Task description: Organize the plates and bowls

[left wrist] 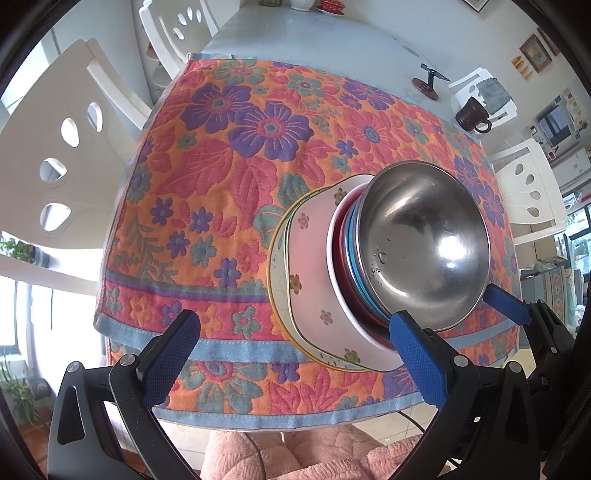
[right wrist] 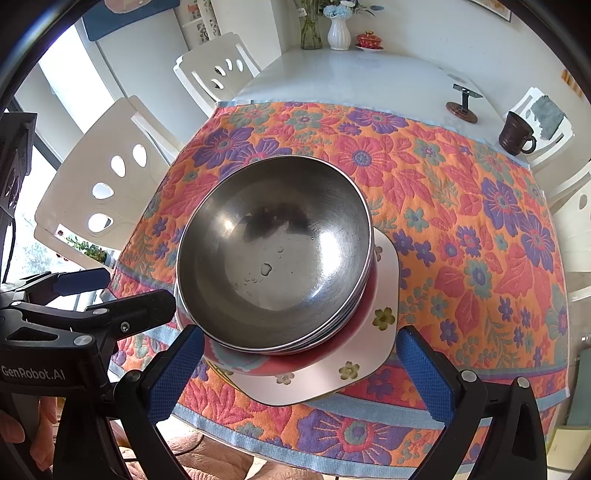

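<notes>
A stack of dishes stands on the floral cloth [left wrist: 221, 177] near the table's front edge. A steel bowl [left wrist: 424, 243] [right wrist: 273, 251] with water drops tops it, with more steel rims, a blue bowl and a red bowl [right wrist: 354, 325] under it. Below lie a white flowered square plate [left wrist: 314, 258] [right wrist: 384, 317] and a gold-rimmed plate [left wrist: 275, 266]. My left gripper [left wrist: 295, 321] is open, the stack just beyond its right finger. My right gripper [right wrist: 299, 332] is open, its fingers [right wrist: 173, 369] either side of the stack's near edge; touch is unclear.
A brown mug [right wrist: 515, 138] and a small stand [right wrist: 461, 105] sit on the bare table at the far right. A vase [right wrist: 339, 33] and a red lidded cup [right wrist: 369, 40] are at the far end. White chairs [left wrist: 66, 147] line the left side.
</notes>
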Motion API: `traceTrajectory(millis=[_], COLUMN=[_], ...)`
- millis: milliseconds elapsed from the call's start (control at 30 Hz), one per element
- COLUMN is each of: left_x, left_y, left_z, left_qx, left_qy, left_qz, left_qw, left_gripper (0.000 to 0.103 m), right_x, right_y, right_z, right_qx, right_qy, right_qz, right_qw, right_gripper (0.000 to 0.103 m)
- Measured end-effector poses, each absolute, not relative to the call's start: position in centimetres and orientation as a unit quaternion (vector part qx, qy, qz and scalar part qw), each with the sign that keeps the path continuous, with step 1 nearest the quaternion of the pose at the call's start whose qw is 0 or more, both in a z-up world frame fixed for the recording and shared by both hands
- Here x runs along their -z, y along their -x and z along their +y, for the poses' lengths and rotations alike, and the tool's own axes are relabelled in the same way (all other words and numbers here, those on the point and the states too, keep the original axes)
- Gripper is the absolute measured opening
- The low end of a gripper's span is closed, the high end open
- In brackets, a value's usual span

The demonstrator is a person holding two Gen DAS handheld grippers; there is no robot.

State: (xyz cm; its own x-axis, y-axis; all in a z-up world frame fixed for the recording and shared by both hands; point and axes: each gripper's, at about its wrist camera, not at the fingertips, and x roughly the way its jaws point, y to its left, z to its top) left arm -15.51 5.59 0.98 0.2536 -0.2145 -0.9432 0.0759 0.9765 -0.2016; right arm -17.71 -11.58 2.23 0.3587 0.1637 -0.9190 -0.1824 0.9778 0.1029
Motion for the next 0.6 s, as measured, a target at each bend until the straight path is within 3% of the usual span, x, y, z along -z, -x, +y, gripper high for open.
traceTrajectory(millis=[600], left_x=[-1.62], left_y=[15.94], left_z=[5.81], left_qx=[0.032], left_qy=[0.076], left_qz=[0.596], left_qw=[0.798], left_gripper=[0.102], right_x=[-2.45], right_y=[17.44], right_z=[-11.53], right_qx=[-0.136], right_qy=[0.031], right_qz=[0.553], right_qw=[0.822], right_gripper=[0.103])
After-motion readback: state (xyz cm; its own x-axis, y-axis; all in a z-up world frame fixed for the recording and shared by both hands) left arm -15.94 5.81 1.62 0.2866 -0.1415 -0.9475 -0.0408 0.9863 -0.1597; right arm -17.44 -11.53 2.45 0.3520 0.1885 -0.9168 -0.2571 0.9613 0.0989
